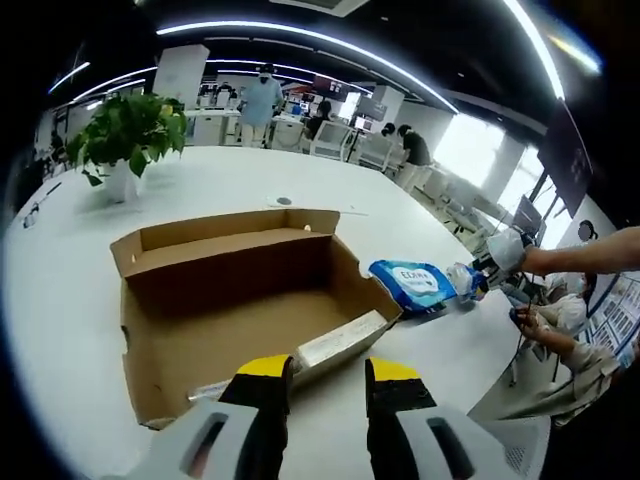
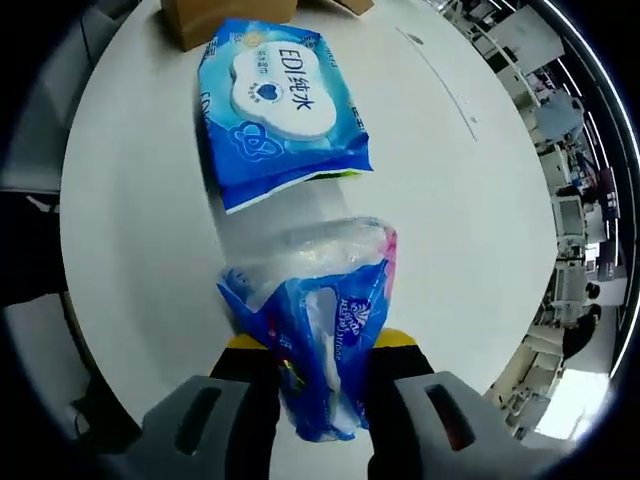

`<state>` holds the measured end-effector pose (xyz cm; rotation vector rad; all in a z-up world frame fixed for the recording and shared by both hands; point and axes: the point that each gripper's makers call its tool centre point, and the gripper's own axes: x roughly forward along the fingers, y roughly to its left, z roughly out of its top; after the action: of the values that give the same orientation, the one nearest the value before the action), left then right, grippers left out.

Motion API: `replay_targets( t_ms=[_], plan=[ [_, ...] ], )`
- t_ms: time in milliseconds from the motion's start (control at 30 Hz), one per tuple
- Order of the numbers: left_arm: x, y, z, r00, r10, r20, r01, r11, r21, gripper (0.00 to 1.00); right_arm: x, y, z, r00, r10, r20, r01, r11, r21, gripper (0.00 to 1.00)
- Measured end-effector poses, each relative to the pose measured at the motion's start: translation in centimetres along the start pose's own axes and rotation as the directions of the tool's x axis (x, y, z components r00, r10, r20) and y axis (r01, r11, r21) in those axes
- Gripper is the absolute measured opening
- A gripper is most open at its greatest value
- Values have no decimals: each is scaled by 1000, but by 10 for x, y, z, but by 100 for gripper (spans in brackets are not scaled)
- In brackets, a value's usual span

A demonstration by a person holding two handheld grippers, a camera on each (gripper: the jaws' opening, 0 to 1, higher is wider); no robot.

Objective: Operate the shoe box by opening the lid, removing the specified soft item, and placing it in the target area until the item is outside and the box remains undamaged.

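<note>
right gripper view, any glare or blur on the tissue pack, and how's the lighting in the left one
Right gripper view: the tissue pack in the right gripper is close and soft-focused, its clear wrap catching white glare; the wet wipes pack is sharper. Left gripper view: ceiling light strips curve from fisheye distortion, windows blow out, and the open shoe box is evenly lit.

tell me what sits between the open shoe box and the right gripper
In the left gripper view, a blue wipes pack lies between the shoe box and right gripper.

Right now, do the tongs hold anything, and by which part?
The right tongs grip the soft tissue pack by its lower end. The left tongs hold nothing.
</note>
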<state>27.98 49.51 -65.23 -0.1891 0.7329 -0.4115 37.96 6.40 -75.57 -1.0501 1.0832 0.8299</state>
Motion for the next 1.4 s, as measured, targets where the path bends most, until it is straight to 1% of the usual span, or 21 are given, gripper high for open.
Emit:
replay_targets(
  t_ms=[67, 167, 300, 400, 533, 733, 933, 1100, 1167, 1300, 1400],
  plan=[
    [0, 1, 0, 1000, 0, -1, 0, 1000, -1, 29, 1, 1, 2, 1000, 9, 7, -9, 1000, -1, 30],
    [2, -2, -1, 1000, -5, -6, 5, 1000, 2, 29, 5, 1, 3, 1000, 10, 1, -10, 1000, -16, 30],
    [4, -7, -1, 1000, -15, -14, 15, 1000, 5, 29, 10, 3, 5, 1000, 18, -16, -18, 999, -48, 33],
    [4, -9, -2, 1000, -19, -20, 19, 1000, 7, 29, 13, 4, 7, 1000, 12, -26, -14, 996, -88, 34],
    [3, -10, -2, 1000, -20, -24, 21, 1000, 10, 29, 14, 3, 13, 1000, 9, -19, -10, 995, -101, 36],
    [0, -9, -5, 999, -23, -30, 23, 1000, 12, 29, 13, 5, 14, 1000, 3, -29, -7, 990, -144, 41],
    [-1, -10, -6, 999, -36, -28, 36, 999, 11, 29, 5, 3, 14, 999, -9, -33, 4, 987, -158, 43],
    [-2, -11, -6, 999, -45, -25, 46, 999, 15, 29, -7, -1, 17, 998, -51, -42, 42, 979, -202, 43],
    [-2, -10, -6, 999, -48, -23, 48, 999, 23, 29, -12, -2, 18, 998, -57, -37, 49, 980, -193, 42],
    [-4, -9, -6, 998, -56, -15, 57, 998, 26, 29, -23, -7, 15, 995, -86, -52, 76, 981, -177, 42],
    [-8, -7, -6, 998, -63, -6, 63, 998, 25, 29, -30, -8, 14, 994, -95, -51, 87, 986, -145, 42]
  ],
)
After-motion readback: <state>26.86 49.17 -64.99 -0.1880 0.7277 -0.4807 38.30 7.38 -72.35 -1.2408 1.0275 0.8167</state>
